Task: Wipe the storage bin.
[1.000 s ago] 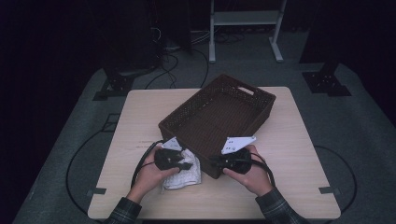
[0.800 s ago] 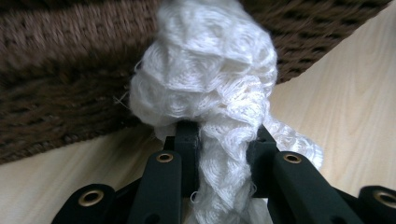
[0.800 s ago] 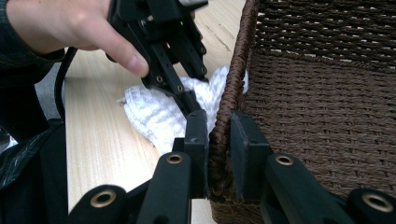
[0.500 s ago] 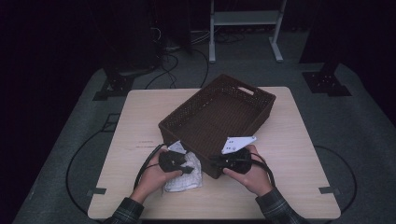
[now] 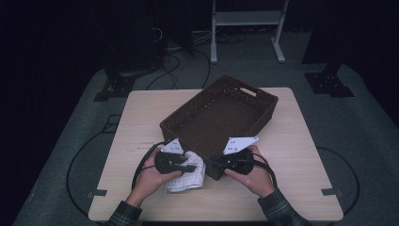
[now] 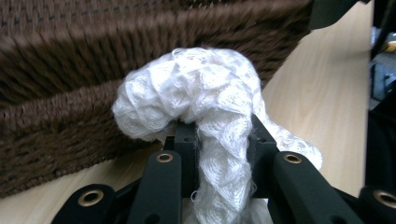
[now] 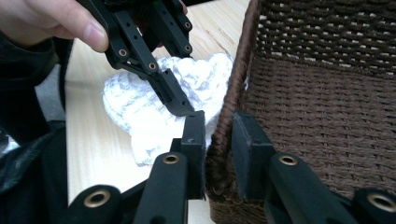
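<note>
Both forearms, in plaid sleeves, come in from the near edge of the desk (image 5: 141,113), hands low and close together near its middle. The left hand (image 5: 150,176) points its left tongs (image 6: 219,144) to the right; their jaws are clamped on a fold of a white cloth (image 6: 205,98), which bulges above them. The right hand (image 5: 256,174) aims the right tongs (image 7: 218,135) leftward at the near corner of the basket (image 5: 221,113), one jaw outside the wall and one inside, closed around the rim.

The cloth is a soft, open-knit white piece with a scalloped pattern, bunched into a lump. It lies on the desk just beside the basket's near left wall. The basket is dark brown, tightly woven, rectangular, set at a slant. The desk is pale wood with rounded corners.
</note>
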The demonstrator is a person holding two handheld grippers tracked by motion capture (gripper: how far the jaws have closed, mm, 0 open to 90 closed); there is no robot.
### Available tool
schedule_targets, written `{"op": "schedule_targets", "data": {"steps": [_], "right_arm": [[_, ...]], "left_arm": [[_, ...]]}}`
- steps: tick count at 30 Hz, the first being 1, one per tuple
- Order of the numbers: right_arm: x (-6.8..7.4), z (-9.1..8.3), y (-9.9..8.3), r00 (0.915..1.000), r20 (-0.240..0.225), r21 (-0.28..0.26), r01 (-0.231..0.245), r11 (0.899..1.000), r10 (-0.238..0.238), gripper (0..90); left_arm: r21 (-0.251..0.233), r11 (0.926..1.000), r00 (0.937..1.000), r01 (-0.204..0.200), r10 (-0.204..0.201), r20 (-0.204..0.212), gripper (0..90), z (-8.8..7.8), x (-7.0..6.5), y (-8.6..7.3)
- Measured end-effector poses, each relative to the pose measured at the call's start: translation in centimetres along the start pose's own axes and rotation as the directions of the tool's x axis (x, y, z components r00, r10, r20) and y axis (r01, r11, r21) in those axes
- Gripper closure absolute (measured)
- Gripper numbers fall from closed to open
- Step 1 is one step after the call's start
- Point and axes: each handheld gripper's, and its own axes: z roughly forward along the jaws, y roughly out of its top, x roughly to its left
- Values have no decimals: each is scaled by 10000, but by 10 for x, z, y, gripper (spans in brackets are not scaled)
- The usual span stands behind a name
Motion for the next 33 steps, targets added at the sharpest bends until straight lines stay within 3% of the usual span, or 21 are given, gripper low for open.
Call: {"op": "schedule_targets", "data": {"steps": [6, 15, 20, 25, 33], "right_arm": [[-4, -13, -3, 9997, -165, -161, -174, 9997, 171, 758], [-3, -9, -4, 9993, -336, 11, -179, 9998, 179, 800], [1, -2, -1, 9991, -397, -33, -128, 9999, 127, 799], [0, -2, -1, 9989, -444, -76, -152, 9999, 149, 799], [0, -2, -1, 9991, -424, -93, -89, 9999, 84, 799]], "left_arm": [[-443, 9990, 9999, -62, 67, 111, 712, -11, -4, 4], [-1328, 9911, 9987, -80, 146, 489, 712, -24, -12, 14], [-939, 9955, 9981, -132, 188, 586, 712, -11, -13, 12], [-759, 9968, 9967, 249, -189, 786, 713, -1, -7, 6], [-230, 9993, 9963, 293, -273, 821, 714, 15, -5, 1]]}}
